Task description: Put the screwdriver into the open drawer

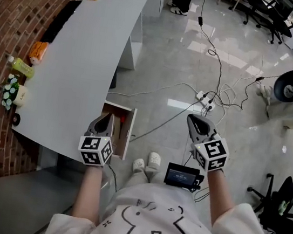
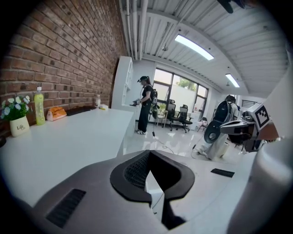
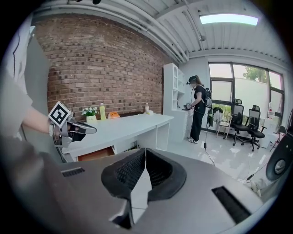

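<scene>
The wooden drawer (image 1: 123,132) stands pulled out from under the white table (image 1: 83,66) at its near right corner. My left gripper (image 1: 104,118) hangs over the drawer's left part and hides some of its inside. Its jaws are shut with nothing between them, as the left gripper view (image 2: 149,153) shows. My right gripper (image 1: 192,118) is out over the floor to the drawer's right, also shut and empty (image 3: 145,150). The open drawer (image 3: 96,153) also shows in the right gripper view. I see no screwdriver in any view.
Along the table's brick-wall side stand a green bottle (image 1: 22,66), a flower pot (image 1: 12,94) and an orange packet (image 1: 38,51). Cables and a power strip (image 1: 206,100) lie on the floor. A person (image 2: 145,104) stands beyond the table's far end, near office chairs (image 3: 249,125).
</scene>
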